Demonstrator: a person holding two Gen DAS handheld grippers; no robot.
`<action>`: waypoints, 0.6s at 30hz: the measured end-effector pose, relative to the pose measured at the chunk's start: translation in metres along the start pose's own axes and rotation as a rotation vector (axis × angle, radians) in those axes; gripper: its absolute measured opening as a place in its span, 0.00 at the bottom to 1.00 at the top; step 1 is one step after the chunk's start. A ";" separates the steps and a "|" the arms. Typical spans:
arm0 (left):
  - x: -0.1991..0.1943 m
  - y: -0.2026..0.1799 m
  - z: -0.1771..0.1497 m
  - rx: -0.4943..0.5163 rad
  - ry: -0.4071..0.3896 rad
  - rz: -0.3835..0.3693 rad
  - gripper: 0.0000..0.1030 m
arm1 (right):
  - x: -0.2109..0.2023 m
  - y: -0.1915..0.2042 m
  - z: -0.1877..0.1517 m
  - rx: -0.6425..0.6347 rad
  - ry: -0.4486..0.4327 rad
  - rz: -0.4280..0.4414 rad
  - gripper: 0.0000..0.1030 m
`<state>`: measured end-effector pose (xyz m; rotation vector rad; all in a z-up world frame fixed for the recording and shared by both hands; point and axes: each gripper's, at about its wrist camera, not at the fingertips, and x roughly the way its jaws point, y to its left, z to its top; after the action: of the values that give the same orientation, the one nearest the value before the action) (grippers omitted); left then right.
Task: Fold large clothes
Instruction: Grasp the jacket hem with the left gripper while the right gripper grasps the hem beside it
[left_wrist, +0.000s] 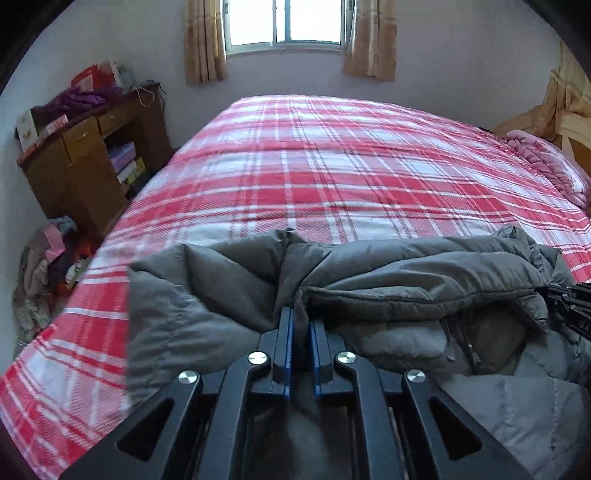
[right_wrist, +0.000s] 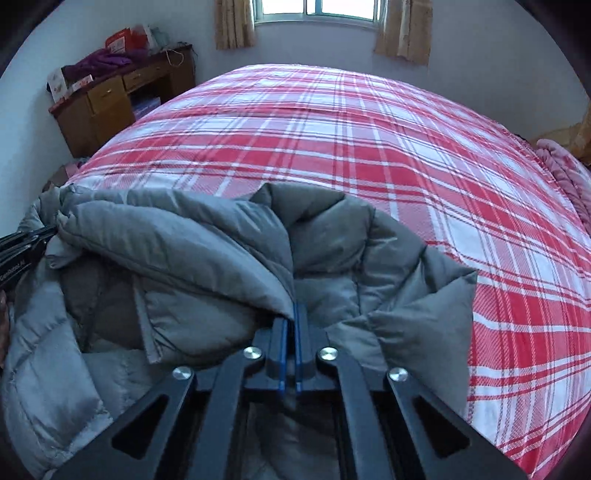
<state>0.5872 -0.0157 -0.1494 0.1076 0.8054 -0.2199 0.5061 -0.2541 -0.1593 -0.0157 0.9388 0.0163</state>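
Note:
A grey puffer jacket (left_wrist: 406, 280) lies bunched at the near edge of a bed with a red and white plaid cover (left_wrist: 332, 166). My left gripper (left_wrist: 300, 314) is shut on a fold of the jacket's left side. My right gripper (right_wrist: 293, 312) is shut on a fold of the jacket (right_wrist: 184, 243) on its right side. The jacket's lighter lining (right_wrist: 44, 369) shows at the lower left of the right wrist view. Each gripper shows at the edge of the other's view: the right one (left_wrist: 569, 306), the left one (right_wrist: 22, 247).
A wooden desk (left_wrist: 85, 162) with clothes and boxes stands left of the bed. A heap of clothes (left_wrist: 44, 266) lies on the floor by it. A pink quilt (left_wrist: 546, 166) lies at the bed's right edge. A curtained window (left_wrist: 288, 22) is in the far wall.

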 end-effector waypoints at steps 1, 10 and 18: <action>-0.006 0.001 0.000 0.005 -0.008 0.013 0.23 | -0.003 -0.004 0.001 0.012 0.010 0.024 0.05; -0.077 0.014 0.025 0.006 -0.217 0.125 0.84 | -0.052 -0.037 -0.005 0.054 -0.030 -0.019 0.47; -0.008 -0.016 0.045 -0.022 -0.132 0.223 0.84 | -0.076 -0.006 0.040 0.107 -0.191 0.019 0.49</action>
<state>0.6099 -0.0381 -0.1127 0.1600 0.6581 -0.0070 0.4934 -0.2595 -0.0745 0.0924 0.7473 -0.0145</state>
